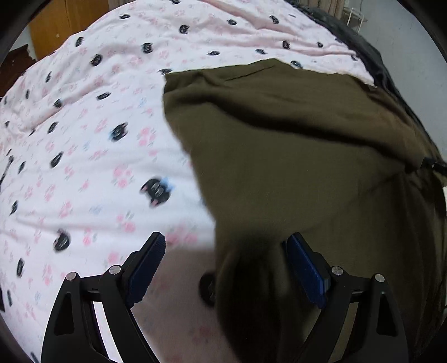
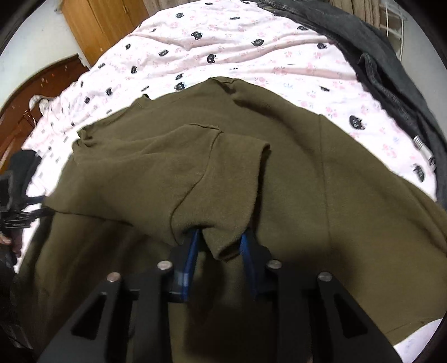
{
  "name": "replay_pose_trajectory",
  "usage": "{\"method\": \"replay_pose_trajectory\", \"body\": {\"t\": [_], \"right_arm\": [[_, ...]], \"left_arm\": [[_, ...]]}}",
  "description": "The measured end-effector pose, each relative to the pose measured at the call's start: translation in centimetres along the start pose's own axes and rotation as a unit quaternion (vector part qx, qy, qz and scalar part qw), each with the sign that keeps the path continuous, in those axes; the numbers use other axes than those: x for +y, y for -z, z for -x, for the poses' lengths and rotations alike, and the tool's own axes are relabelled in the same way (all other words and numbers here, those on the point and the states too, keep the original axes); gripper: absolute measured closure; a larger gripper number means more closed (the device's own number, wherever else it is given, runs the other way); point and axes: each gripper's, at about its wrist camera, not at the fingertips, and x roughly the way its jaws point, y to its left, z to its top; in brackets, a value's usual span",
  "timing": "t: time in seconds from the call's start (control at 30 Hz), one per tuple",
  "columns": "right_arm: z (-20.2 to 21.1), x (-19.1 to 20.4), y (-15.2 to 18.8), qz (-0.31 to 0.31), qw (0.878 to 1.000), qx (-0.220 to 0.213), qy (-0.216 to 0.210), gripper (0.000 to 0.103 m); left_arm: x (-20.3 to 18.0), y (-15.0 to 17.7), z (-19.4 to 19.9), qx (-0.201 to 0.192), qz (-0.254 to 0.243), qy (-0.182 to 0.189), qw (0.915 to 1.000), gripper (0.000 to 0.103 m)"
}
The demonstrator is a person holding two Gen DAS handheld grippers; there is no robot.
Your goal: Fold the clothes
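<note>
An olive green T-shirt [image 2: 293, 173] lies spread on the bed, with one short sleeve [image 2: 178, 156] folded over its body. My right gripper [image 2: 219, 237] is shut on a bunched fold of that sleeve; cloth covers the fingertips, and only the blue pads [image 2: 191, 251] show. In the left wrist view the T-shirt [image 1: 293, 156] fills the right half. My left gripper [image 1: 227, 237] hovers open over its left edge, pads [image 1: 149, 265] wide apart, with the cloth edge lying loose below and between them. The view is motion-blurred.
The bed has a pink-white sheet [image 1: 83, 145] printed with black cat faces and flowers. Dark grey clothing [image 2: 391, 72] lies along the far right side. A wooden wardrobe [image 2: 97, 25] and a dark wooden headboard [image 2: 33, 95] stand behind. A hand [image 2: 8, 240] shows at the left edge.
</note>
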Motion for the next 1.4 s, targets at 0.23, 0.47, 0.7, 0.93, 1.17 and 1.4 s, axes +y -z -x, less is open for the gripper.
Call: {"method": "replay_pose_trajectory", "body": {"t": [0.23, 0.47, 0.7, 0.93, 1.17, 1.4], "right_arm": [[1.2, 1.5, -0.7, 0.017, 0.998, 0.006, -0.057, 0.099], [4.3, 0.9, -0.9, -0.018, 0.993, -0.007, -0.117, 0.099], [1.8, 2.5, 1.3, -0.01, 0.995, 0.068, -0.076, 0.09], [4.6, 3.5, -0.7, -0.015, 1.0, -0.012, -0.022, 0.034], [0.7, 10.0, -7.2, 0.174, 0.983, -0.02, -0.049, 0.037], [-7.6, 11.8, -9.0, 0.298, 0.942, 0.11, -0.11, 0.073]], "left_arm": [[0.9, -0.5, -0.9, 0.003, 0.003, 0.026, 0.9996, 0.088], [6.7, 0.9, 0.2, -0.001, 0.108, 0.036, 0.9935, 0.095], [7.7, 3.3, -0.1, 0.037, 0.088, 0.006, 0.9954, 0.095], [9.3, 4.3, 2.7, 0.057, 0.081, -0.003, 0.995, 0.094], [6.9, -1.0, 1.7, 0.033, 0.027, 0.041, 0.9982, 0.081], [3.4, -1.9, -1.7, 0.07, -0.046, 0.083, 0.993, 0.079]]}}
